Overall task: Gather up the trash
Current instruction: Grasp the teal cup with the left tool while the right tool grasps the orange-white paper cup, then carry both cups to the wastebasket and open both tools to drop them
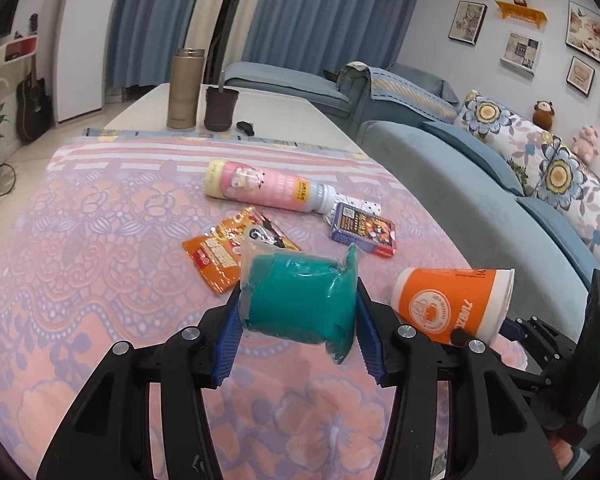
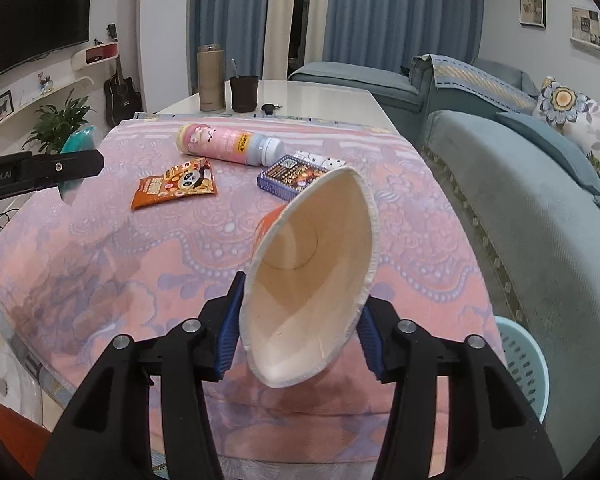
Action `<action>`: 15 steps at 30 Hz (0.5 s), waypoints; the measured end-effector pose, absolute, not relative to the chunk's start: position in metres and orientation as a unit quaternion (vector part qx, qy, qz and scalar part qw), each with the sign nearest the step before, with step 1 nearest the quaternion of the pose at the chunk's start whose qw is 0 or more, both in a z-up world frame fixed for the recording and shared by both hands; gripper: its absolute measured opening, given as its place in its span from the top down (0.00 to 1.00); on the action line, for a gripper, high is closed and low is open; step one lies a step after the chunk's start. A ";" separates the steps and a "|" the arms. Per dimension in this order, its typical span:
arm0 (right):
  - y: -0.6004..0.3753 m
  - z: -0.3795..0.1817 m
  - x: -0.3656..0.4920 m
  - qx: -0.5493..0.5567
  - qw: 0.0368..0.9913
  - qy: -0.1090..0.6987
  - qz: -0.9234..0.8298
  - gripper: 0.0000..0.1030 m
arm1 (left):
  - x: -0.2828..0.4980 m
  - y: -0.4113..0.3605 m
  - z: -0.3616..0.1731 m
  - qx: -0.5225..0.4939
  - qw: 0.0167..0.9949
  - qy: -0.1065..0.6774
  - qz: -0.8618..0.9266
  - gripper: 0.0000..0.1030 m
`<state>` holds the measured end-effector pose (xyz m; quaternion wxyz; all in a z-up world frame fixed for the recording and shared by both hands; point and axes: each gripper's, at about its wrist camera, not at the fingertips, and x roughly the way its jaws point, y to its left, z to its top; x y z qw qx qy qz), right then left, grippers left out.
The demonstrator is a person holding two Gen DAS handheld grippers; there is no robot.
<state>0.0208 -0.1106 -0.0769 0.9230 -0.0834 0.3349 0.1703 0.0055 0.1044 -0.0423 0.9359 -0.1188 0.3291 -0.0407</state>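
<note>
My left gripper [image 1: 298,308] is shut on a teal tissue pack [image 1: 300,296] and holds it above the pink patterned cloth [image 1: 100,240]. My right gripper [image 2: 300,316] is shut on an orange paper cup [image 2: 312,276], squeezing its mouth to an oval; the cup also shows in the left wrist view [image 1: 452,300]. On the cloth lie a pink bottle [image 1: 268,186] on its side, an orange snack packet [image 1: 228,252] and a blue card box [image 1: 364,230]. In the right wrist view the bottle [image 2: 228,144], the packet [image 2: 176,186] and the box [image 2: 296,176] lie beyond the cup. The left gripper [image 2: 66,170] shows at far left.
A light blue basket [image 2: 524,368] stands on the floor at the table's right, beside a teal sofa [image 2: 540,208]. At the table's far end stand a tan flask [image 1: 186,88], a dark cup [image 1: 221,108] and a small black key fob [image 1: 246,126].
</note>
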 end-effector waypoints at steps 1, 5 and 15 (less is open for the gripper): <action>-0.109 -0.079 0.020 -0.086 0.922 0.336 0.169 0.52 | 0.005 0.104 -0.043 -0.118 0.936 0.330 -0.042 0.53; -0.109 -0.086 0.028 -0.073 0.918 0.350 0.168 0.36 | 0.005 0.103 -0.043 -0.114 0.936 0.332 -0.042 0.53; -0.116 -0.087 0.038 -0.022 0.908 0.376 0.182 0.60 | 0.005 0.092 -0.039 -0.102 0.937 0.330 -0.051 0.53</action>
